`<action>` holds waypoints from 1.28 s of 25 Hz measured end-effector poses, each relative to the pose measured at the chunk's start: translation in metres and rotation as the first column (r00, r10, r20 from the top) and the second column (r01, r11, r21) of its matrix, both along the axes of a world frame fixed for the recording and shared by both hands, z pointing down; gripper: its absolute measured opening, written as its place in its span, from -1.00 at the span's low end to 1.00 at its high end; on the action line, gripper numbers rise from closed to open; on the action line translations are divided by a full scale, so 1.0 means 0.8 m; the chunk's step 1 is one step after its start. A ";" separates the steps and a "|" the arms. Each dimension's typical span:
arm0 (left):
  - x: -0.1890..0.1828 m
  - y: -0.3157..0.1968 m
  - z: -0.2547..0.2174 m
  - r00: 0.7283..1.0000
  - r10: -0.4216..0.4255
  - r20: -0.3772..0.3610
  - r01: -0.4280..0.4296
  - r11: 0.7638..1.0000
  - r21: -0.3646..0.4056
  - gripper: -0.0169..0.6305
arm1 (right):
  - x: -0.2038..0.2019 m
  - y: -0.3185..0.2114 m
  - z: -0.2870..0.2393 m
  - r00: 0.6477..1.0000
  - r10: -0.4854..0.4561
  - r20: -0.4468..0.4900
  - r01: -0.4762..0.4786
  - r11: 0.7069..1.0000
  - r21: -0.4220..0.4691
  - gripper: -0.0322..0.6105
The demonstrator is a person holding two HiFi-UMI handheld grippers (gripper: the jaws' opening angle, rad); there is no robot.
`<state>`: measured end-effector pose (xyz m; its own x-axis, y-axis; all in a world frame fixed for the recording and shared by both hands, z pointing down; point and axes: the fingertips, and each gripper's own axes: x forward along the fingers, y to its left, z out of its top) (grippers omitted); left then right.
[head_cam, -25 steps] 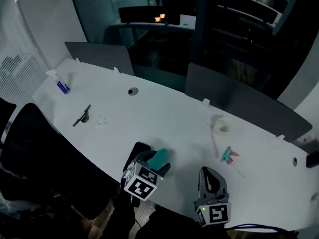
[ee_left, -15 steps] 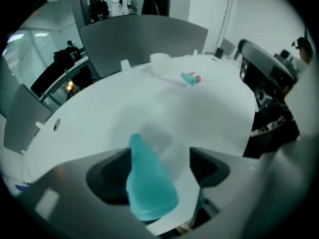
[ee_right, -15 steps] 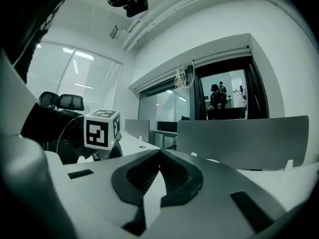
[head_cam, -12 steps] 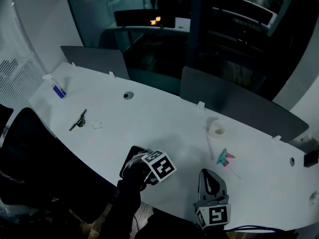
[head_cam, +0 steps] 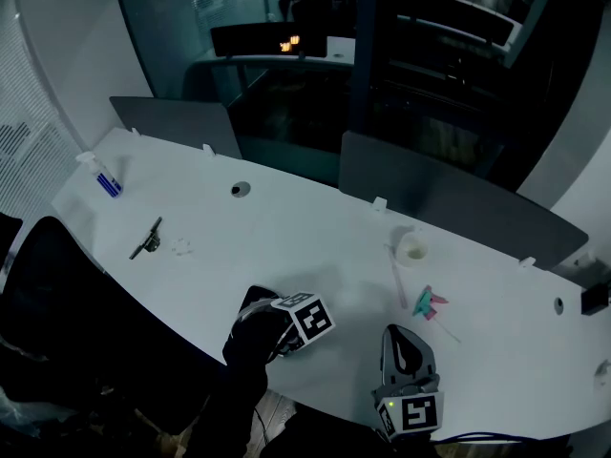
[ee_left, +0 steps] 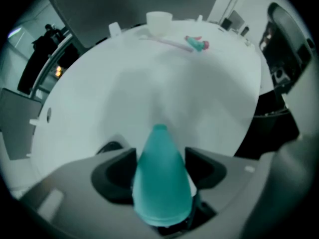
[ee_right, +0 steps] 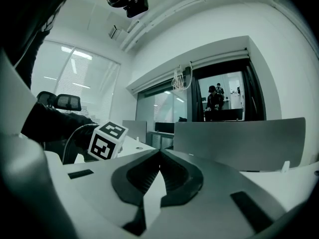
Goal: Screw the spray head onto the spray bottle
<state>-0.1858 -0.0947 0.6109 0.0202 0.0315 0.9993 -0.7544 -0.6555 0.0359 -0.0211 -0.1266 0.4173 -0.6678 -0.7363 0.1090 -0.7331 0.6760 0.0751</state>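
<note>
Left tool (ee_left: 160, 156) has just been closing; jaws clamp the teal spray bottle (ee_left: 162, 188), aimed down at tabletop (ee_left: 119, 93). Spray head (ee_left: 197, 43) well beyond it. Right tool (ee_right: 159, 156) jaws together, empty.

The head view looks steeply down on the white table (head_cam: 315, 246). The camera on the left gripper (ee_left: 160, 153) faces straight down, close over it, sharing the white cup (head_cam: 412, 247) (ee_left: 159, 19). The right gripper view looks level across, catching the left's marker cube (ee_right: 107, 141).

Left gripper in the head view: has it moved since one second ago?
Yes. The left gripper tipped downward; its marker cube went from the near edge of the white table inward. Its jaws just closed further on the teal plastic bottle.
</note>
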 end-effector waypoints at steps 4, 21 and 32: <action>-0.015 0.012 -0.017 0.998 0.058 0.030 -0.057 0.997 -0.051 0.05 | -0.002 0.000 0.001 1.000 0.001 0.009 -0.001 1.000 -0.009 -0.89; 0.015 0.057 0.017 0.983 0.176 -0.050 -0.182 0.971 -0.157 0.24 | 0.012 0.002 -0.004 1.000 0.018 0.016 -0.018 1.000 0.001 -0.89; 0.219 -0.112 -0.092 0.785 0.207 -0.585 0.188 0.819 0.542 0.23 | 0.096 0.000 -0.009 0.984 0.176 -0.007 -0.175 0.984 0.023 -0.89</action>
<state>-0.0109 -0.1842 0.5370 0.6122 -0.5042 0.6090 -0.6937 -0.7122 0.1076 0.0560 -0.1263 0.4098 -0.5271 -0.8443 0.0967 -0.8394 0.5350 0.0956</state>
